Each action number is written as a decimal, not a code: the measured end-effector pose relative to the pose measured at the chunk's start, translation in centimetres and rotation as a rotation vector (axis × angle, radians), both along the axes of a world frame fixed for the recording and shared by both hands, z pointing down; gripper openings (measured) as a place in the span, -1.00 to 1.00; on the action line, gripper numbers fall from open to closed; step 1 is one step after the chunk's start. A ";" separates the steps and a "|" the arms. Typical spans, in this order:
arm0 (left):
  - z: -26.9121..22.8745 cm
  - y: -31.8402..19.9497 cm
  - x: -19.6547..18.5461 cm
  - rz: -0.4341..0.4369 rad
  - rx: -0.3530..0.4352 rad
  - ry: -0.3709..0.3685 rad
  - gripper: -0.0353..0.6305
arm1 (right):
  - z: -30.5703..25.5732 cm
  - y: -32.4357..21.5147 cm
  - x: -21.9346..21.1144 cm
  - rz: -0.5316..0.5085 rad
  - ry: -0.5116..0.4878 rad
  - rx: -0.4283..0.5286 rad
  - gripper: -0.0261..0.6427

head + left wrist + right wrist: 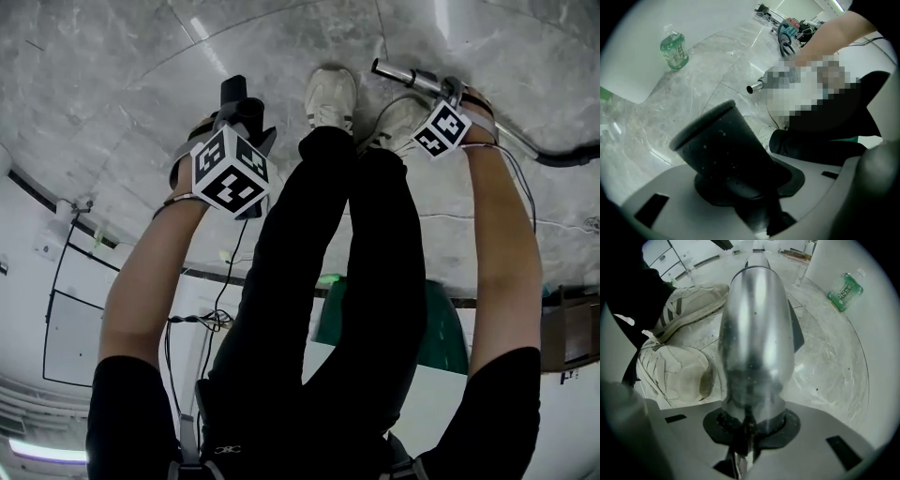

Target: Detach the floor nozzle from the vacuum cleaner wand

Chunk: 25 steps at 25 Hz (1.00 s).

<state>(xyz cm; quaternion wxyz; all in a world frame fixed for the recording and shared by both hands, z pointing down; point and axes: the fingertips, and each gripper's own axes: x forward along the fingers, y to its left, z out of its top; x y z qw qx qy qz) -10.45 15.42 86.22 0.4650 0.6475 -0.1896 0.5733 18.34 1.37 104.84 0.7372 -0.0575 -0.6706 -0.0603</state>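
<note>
Head view: nozzle neck (241, 97) pinched by left gripper (740, 185), wand (403, 74) by right gripper (749, 425); apparently separated; next, lay both down.

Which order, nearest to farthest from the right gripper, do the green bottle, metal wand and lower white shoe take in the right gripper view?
1. metal wand, centre, held.
2. lower white shoe, lower left.
3. green bottle, upper right.

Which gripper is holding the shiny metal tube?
The right gripper, clamped on the silver wand; the left gripper grips a black plastic tube instead.
</note>
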 end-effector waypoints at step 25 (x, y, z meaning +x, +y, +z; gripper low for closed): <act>-32.7 -21.5 3.9 -0.765 0.573 0.214 -0.38 | -50.5 -14.1 -9.1 1.082 -0.825 0.064 -0.88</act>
